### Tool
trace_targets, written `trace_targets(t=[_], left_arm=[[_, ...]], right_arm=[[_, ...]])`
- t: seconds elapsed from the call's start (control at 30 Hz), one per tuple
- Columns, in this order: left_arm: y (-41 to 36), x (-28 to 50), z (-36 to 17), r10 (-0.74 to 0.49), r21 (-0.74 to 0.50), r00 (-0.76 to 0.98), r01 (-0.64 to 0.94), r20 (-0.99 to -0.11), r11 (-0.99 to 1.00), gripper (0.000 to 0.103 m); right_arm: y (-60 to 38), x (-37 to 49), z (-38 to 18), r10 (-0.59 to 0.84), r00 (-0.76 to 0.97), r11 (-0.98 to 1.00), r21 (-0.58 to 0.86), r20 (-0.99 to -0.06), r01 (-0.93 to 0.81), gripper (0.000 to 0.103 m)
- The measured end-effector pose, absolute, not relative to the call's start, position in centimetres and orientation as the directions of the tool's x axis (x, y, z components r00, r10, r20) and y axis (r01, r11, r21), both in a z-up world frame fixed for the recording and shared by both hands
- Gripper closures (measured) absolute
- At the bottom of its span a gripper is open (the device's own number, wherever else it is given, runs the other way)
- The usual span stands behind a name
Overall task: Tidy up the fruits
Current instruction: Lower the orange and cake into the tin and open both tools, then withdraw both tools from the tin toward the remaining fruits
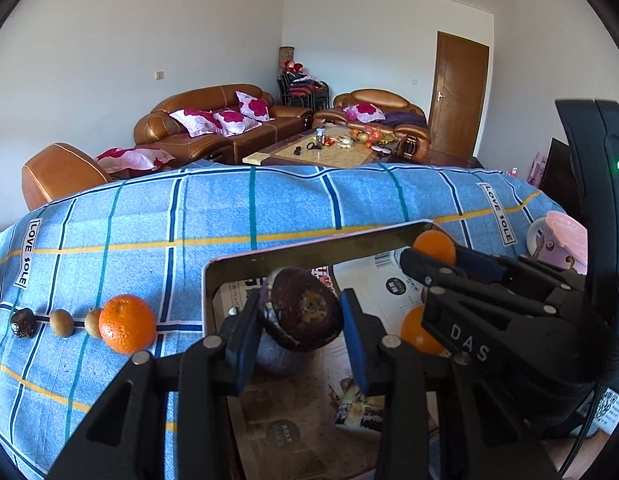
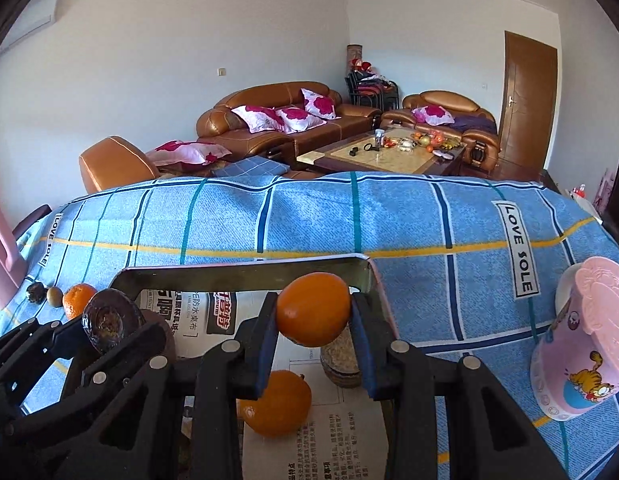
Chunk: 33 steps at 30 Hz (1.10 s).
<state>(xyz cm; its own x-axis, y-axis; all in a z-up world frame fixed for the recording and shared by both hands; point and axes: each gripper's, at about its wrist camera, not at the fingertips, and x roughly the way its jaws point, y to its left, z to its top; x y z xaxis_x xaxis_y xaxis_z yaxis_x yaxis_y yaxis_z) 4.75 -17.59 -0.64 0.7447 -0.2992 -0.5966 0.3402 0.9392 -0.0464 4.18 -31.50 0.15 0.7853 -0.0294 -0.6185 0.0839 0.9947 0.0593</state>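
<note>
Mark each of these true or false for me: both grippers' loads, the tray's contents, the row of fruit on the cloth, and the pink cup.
1. The left gripper holds a dark brown fruit. True.
2. The right gripper is empty. False: it is shut on an orange.
3. An orange in the tray lies below it. True.
4. The row on the blue cloth is all oranges. False: one orange on the cloth, the rest small brown fruits.
5. The pink cup is in the tray. False: it rests on the cloth.

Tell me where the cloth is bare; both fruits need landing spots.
The blue checked cloth beyond the metal tray's far rim is bare. Another bare patch lies between the tray and the pink cartoon cup. The row of small fruits beside the loose orange is crowded.
</note>
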Motion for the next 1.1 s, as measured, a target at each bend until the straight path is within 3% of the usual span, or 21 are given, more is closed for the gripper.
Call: trace_targets(t=[0.23, 0.37, 0.47, 0.6, 0.67, 0.73, 0.8, 0.93, 1.1], left_arm=[[-17.5, 4.8, -0.6, -0.297, -0.044, 0.744, 0.340, -0.599, 0.939, 0.064], [-17.3, 4.8, -0.6, -0.302, -0.054, 0.744, 0.339, -0.596, 0.939, 0.064], [-17.3, 4.6, -0.6, -0.306, -0.052, 0.744, 0.344, -0.594, 0.938, 0.064], [-17.5, 4.3, -0.4, -0.308, -0.039, 0.753, 0.352, -0.582, 0.935, 0.062], [-17.5, 4.1, -0.2, -0.297, -0.031, 0.763, 0.343, -0.575, 0.939, 0.050], [-17.4, 3.8, 0.0, -0.282, -0.020, 0.778, 0.328, -0.562, 0.944, 0.021], [-17.2, 3.5, 0.2, -0.271, -0.014, 0.797, 0.313, -0.540, 0.950, 0.008], [-17.1, 2.5, 0.8, -0.287, -0.010, 0.823, 0.325, -0.490, 0.946, 0.001], [-16.5, 1.6, 1.7, -0.253, 0.017, 0.872, 0.286, -0.420, 0.958, 0.000]], right_arm=[[-31.5, 4.5, -0.4, 0.021, 0.766, 0.993, 0.100, -0.642, 0.057, 0.065], [-31.9, 4.3, -0.4, 0.034, 0.773, 0.990, 0.127, -0.634, 0.061, 0.057], [-32.3, 3.7, -0.1, 0.032, 0.796, 0.987, 0.144, -0.605, 0.070, 0.050], [-32.5, 2.0, 0.7, 0.008, 0.844, 0.985, 0.148, -0.537, 0.086, 0.048], [-32.5, 1.3, 1.3, -0.030, 0.864, 0.985, 0.134, -0.503, 0.112, 0.043], [-32.4, 0.9, 1.9, -0.074, 0.881, 0.981, 0.123, -0.466, 0.148, 0.029], [-32.5, 0.1, 2.3, -0.113, 0.899, 0.976, 0.123, -0.424, 0.181, 0.023], [-33.3, -0.5, 3.0, -0.155, 0.910, 0.964, 0.141, -0.386, 0.224, 0.023], [-33.4, -1.3, 3.4, -0.206, 0.916, 0.958, 0.120, -0.345, 0.260, 0.023]])
